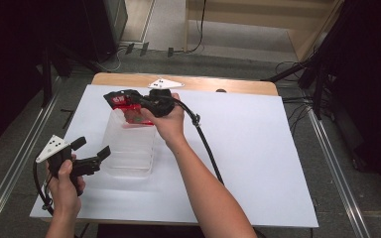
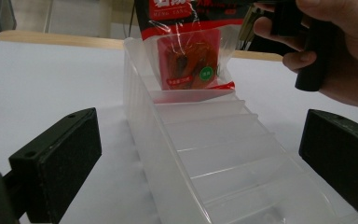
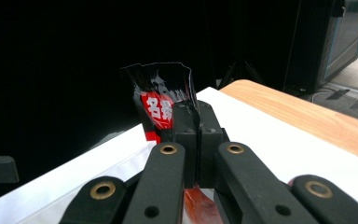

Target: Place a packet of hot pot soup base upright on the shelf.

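Note:
A clear plastic bin [image 1: 129, 144] with stepped dividers stands on the white table sheet [image 1: 258, 148]. My right gripper [image 1: 140, 105] is shut on a red and black snack packet [image 1: 124, 106], holding it over the bin's far end with the packet's lower edge inside the rim. In the left gripper view the packet [image 2: 191, 56] hangs into the far compartment of the bin [image 2: 214, 154]. In the right gripper view the jaws are pressed together on the packet [image 3: 161, 100]. My left gripper [image 1: 92, 153] is open at the bin's near left corner, its jaws apart on either side of the bin's near end.
A wooden tabletop edge [image 1: 198, 82] shows beyond the white sheet. The right gripper's black cable [image 1: 206, 144] trails across the sheet toward the front. Dark stands and floor cables surround the table.

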`<state>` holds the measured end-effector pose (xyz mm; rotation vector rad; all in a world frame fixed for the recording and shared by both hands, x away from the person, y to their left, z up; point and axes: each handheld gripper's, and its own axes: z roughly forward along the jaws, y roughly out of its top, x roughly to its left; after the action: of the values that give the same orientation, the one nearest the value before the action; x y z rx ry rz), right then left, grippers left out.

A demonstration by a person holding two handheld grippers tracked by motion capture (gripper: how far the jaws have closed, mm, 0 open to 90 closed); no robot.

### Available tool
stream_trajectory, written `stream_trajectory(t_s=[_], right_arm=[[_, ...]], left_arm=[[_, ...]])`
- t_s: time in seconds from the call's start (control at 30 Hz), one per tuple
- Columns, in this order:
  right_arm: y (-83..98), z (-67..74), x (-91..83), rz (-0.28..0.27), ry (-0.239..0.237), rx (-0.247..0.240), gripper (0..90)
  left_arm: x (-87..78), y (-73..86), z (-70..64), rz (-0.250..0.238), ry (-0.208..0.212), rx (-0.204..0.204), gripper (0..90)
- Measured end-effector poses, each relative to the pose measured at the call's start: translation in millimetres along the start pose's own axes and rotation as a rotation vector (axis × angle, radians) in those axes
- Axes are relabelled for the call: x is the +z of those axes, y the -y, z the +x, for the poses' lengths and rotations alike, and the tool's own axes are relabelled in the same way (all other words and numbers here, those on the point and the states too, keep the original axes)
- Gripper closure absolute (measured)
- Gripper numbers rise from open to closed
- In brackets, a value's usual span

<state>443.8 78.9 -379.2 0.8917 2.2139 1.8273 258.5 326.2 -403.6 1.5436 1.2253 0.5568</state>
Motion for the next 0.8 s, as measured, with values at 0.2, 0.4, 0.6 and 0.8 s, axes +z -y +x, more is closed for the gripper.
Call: stream_trajectory(t_s=[0.2, 0.4, 0.6, 0.8], right_arm=[[12.1, -0.2, 2.8, 0.030, 0.001, -0.006, 90.0], [18.6, -4.9, -5.8, 0.069, 0.029, 0.012, 83.5], [15.1, -6.6, -26.5, 0.059, 0.034, 0.012, 60.0], [12.5, -11.2, -52.8, 0.060, 0.062, -0.013, 50.8]], left_arm=[[0.4, 0.1, 0.8, 0.002, 0.001, 0.002, 0.0], [1.4, 0.0, -0.6, 0.002, 0.006, -0.006, 0.0], [4.1, 0.7, -2.7, 0.012, 0.002, 0.002, 0.0], [4.2, 0.5, -3.1, 0.010, 0.003, 0.001, 0.0]])
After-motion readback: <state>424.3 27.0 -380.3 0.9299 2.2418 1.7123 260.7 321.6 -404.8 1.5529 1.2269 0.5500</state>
